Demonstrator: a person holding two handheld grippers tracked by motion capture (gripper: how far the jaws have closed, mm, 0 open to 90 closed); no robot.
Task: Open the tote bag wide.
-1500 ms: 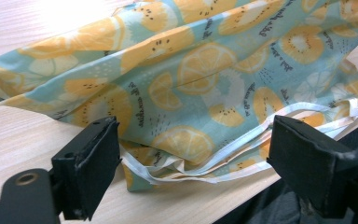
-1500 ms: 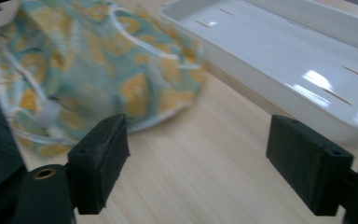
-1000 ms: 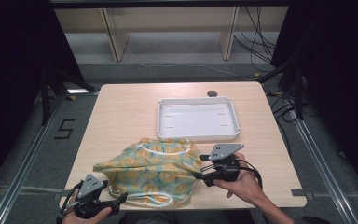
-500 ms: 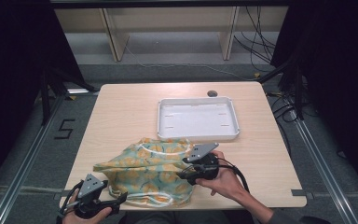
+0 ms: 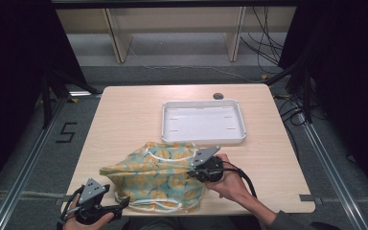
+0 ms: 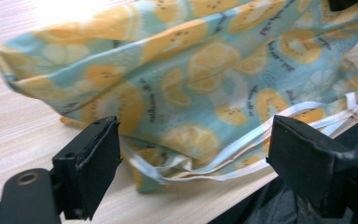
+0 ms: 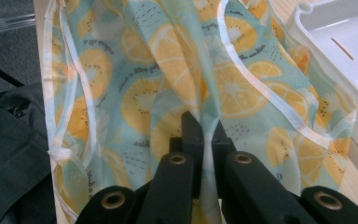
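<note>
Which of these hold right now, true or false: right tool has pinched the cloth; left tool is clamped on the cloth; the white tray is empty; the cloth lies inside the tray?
1. The right tool has pinched the lemon-print cloth. True; its jaws have just closed on a fold.
2. The left tool is clamped on the cloth. False; its jaws stand wide apart at the cloth's white-trimmed edge.
3. The white tray is empty. True.
4. The cloth lies inside the tray. False; it lies on the table, in front of the tray.

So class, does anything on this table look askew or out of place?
Yes: the fruit-print cloth lies crumpled, its near edge and white trim hanging over the table edge. The right tool pinches a fold. The white tray sits square.
</note>
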